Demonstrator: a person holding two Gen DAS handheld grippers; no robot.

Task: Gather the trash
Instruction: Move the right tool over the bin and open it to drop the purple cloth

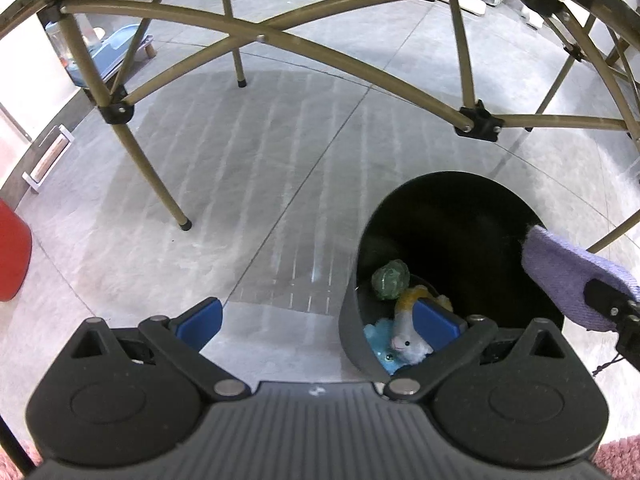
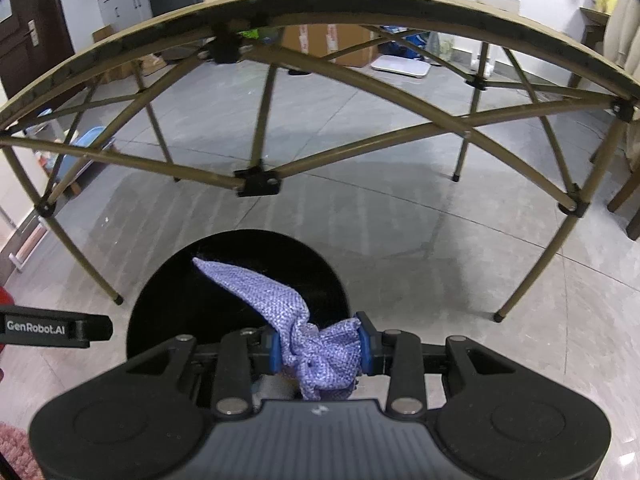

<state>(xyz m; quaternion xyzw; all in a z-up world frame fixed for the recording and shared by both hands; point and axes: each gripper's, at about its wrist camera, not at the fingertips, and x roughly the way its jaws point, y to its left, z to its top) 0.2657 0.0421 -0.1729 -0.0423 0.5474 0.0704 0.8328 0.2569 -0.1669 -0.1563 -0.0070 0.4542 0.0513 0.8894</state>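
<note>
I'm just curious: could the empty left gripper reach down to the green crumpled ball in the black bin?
Probably yes. The left gripper is open beside the black bin's open mouth, and the green crumpled ball lies uncovered; only the deep wall might hamper it.

Both views are bright and evenly lit, with strong fisheye bending at the edges. The table casts a soft shadow on the floor; the bin interior stays dark.

Grey tiled floor, a folding table on crossed tan legs, cardboard boxes behind, dark door left.
</note>
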